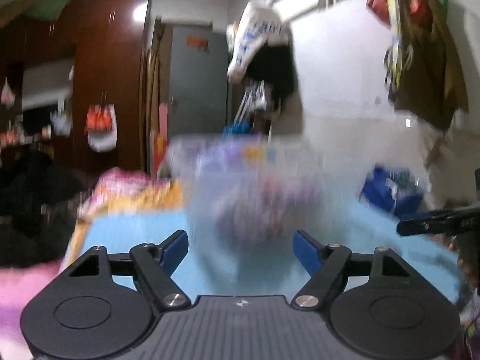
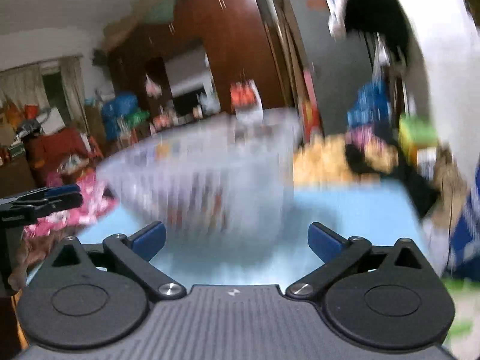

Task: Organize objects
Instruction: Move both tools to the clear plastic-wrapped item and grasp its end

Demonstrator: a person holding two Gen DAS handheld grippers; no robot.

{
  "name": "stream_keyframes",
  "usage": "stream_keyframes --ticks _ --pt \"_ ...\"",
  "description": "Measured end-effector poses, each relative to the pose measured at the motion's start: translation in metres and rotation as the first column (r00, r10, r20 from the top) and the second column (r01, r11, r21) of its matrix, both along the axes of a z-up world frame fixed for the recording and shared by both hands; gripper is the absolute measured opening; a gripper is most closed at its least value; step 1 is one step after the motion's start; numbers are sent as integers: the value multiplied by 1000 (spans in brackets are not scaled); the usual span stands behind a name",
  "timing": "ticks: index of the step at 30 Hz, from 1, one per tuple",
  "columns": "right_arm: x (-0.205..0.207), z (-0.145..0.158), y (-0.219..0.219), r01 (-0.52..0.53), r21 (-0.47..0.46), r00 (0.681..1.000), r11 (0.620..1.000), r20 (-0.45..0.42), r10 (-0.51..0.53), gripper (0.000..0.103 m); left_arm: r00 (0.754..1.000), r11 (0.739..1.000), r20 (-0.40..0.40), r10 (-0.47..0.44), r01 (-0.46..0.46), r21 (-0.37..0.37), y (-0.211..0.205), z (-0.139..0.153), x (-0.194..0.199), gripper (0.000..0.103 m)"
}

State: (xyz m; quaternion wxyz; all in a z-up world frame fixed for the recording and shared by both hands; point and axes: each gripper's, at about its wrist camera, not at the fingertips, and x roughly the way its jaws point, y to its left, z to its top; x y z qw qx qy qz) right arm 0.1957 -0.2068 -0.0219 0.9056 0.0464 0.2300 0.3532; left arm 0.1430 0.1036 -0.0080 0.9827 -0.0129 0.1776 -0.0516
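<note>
Both views are blurred by motion. A clear plastic storage box (image 1: 240,174) with blurred colourful contents stands on a light blue sheet (image 1: 126,234) ahead of my left gripper (image 1: 241,247), which is open and empty. In the right wrist view the same box (image 2: 198,174) is ahead of my right gripper (image 2: 237,240), also open and empty. The right gripper's fingers (image 1: 435,223) show at the right edge of the left view. The left gripper's fingers (image 2: 42,199) show at the left edge of the right view.
A pink patterned cloth (image 1: 126,186) lies left of the box, and dark clothing (image 1: 27,198) further left. A blue bag (image 1: 390,192) sits at the right by the wall. Yellow and dark items (image 2: 354,159) lie right of the box. A brown wardrobe (image 1: 105,69) stands behind.
</note>
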Motion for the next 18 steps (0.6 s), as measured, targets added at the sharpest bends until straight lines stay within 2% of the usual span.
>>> stream_keyframes --ticks 3,8,10,12,14,18 --pt "-12 -20 5 -27 -51 999 998 -30 25 103 998 999 -60 -4 6 33 1 -23 -5 80" --pt "-22 -29 25 -72 -141 997 987 -19 70 103 992 998 -118 -47 51 29 5 -37 3 80" --pt "-23 -32 30 -102 -157 995 982 -40 96 100 987 995 -145 -70 79 53 -1 -40 7 80" --pt "-28 -34 28 -100 -184 995 978 -23 97 95 984 992 -164 -67 82 91 -6 -47 5 80" --pt "-37 -38 31 -92 -218 996 972 0 94 89 985 992 -158 -62 78 95 -8 -48 2 79" --pt "-42 -41 36 -58 -249 996 967 47 72 73 988 992 -147 -51 67 104 -13 -50 -1 66"
